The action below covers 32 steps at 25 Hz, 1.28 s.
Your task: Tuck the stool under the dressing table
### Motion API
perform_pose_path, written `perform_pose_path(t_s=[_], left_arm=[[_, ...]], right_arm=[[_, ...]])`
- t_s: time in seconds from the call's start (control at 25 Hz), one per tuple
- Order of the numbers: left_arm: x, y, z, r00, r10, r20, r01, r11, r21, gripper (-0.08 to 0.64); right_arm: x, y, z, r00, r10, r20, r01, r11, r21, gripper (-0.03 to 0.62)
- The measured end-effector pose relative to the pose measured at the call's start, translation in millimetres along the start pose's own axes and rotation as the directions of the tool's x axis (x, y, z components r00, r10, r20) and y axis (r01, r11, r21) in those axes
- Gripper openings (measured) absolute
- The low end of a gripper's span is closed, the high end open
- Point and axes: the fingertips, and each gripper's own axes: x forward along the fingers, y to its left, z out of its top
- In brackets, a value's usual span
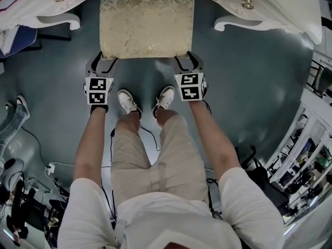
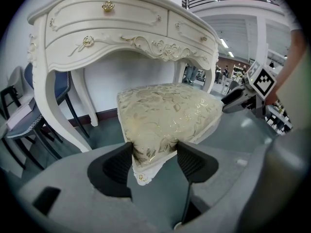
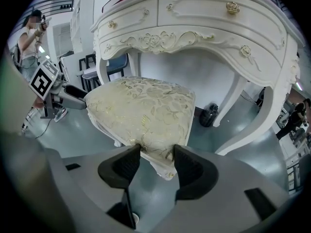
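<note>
While the stool [image 1: 147, 27] sits at the front of the dressing table [image 1: 280, 12], between its legs, left gripper [image 1: 105, 61] and right gripper [image 1: 185, 61] each pinch a stool corner away from the table.

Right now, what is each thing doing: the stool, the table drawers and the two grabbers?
stool: upright, seat mostly out in front of the dressing table.
drawers: shut.
left gripper: shut on the stool's near left corner.
right gripper: shut on the stool's near right corner.
</note>
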Motion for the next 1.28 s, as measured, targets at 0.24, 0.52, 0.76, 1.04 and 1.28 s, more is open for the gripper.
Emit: perform_pose_path(t_s=[0.24,0.52,0.76,1.04,1.28], left_arm=[[6,4,9,1.0,0.001,0.018,-0.001,1.0,-0.001,0.291],[13,11,11,1.0,-0.001,0.012,0.001,1.0,-0.002,0.291],[17,14,15,1.0,-0.006,0.018,0.006,1.0,0.001,0.291],[21,17,24,1.0,-0.002,0.021,0.002,1.0,-0.002,0.291],[24,20,28,1.0,0.001,0.008,-0.001,1.0,-0.005,0.29]], right_arm=[[4,-5,7,1.0,-0.01,0.011,0.01,1.0,-0.006,0.223],[10,-7,12,1.0,-0.011,0.007,0.011,1.0,-0.008,0.222],[14,-9,15,1.0,-0.019,0.006,0.019,1.0,-0.016,0.224],[18,-14,21,1.0,-0.023,0.009,0.024,1.0,-0.016,0.224],[20,-16,26,1.0,-0.026,0.014,0.026,0.999,-0.023,0.223]])
